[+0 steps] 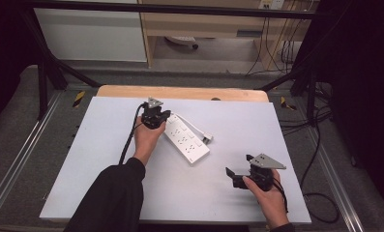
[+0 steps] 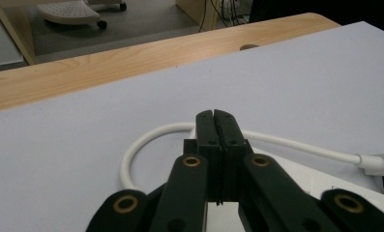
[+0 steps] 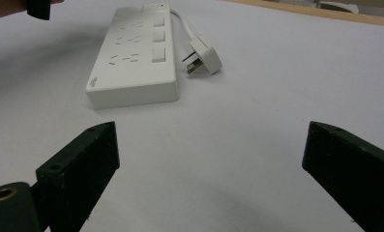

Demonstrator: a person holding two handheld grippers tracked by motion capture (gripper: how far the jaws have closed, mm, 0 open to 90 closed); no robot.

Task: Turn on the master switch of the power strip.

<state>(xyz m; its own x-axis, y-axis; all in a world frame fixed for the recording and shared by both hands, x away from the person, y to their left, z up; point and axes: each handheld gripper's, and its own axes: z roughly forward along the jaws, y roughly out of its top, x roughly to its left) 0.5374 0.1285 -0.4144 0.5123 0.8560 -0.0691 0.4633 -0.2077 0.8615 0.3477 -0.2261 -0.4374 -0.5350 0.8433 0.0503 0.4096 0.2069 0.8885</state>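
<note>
A white power strip (image 1: 185, 138) lies flat near the middle of the pale table (image 1: 107, 159), and the work in hand looks like steadying it at one end so the other gripper can deal with its plug. The left gripper (image 1: 155, 117) sits at the strip's far, cable end, its jaws pressed together with nothing between them; in the left gripper view the closed tips rest just above the white body, with the cable (image 2: 146, 140) looping out from under them and curving back to the right. Whether the tips actually touch the strip is hard to say. The right gripper (image 1: 238, 176) hovers well apart, near the table's front right, with its jaws spread wide and empty, aimed across the bare surface toward the strip's near end. The strip's long axis runs diagonally, from far-left beside the left gripper to near-right, sockets facing up, with a row of switches along its right edge in the right gripper view. The plug (image 3: 205, 55) lies just beside the strip on its right side, prongs pointing roughly toward the strip. The next move probably calls for the right gripper to travel forward and left, line its open jaws across the plug body, and close on it while the left one keeps the strip from sliding.
</note>
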